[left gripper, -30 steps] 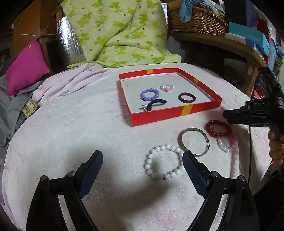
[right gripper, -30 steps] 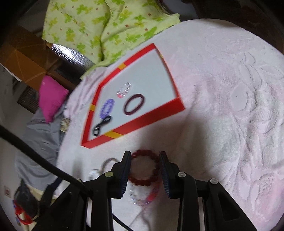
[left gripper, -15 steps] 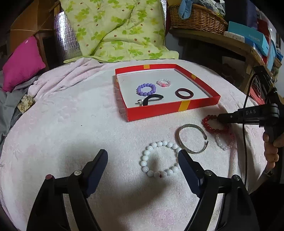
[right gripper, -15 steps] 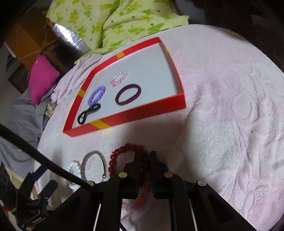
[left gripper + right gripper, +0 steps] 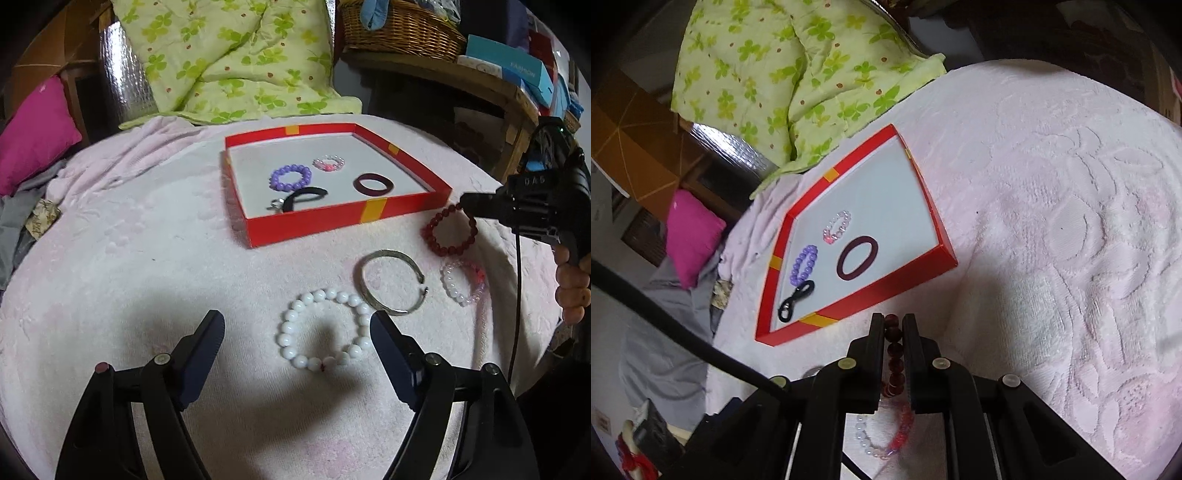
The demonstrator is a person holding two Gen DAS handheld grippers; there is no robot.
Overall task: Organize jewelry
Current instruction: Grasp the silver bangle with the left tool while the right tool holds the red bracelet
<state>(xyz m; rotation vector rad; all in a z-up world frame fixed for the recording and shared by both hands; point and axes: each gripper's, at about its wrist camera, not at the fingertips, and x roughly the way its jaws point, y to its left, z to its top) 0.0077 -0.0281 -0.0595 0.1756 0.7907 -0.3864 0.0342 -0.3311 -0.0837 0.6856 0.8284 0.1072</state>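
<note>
The right gripper has its jaws closed on a dark red bead bracelet, which hangs lifted just beside the red tray's near right corner. The left gripper hovers with jaws wide apart over a white bead bracelet on the pink towel-covered worktop. A silver bangle lies next to it. The tray holds 4 pieces.

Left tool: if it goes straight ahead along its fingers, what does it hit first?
Probably the white bead bracelet, lying just ahead between the open left tool's fingers. Beyond it sits the red tray. Height above the cloth is unclear.
</note>
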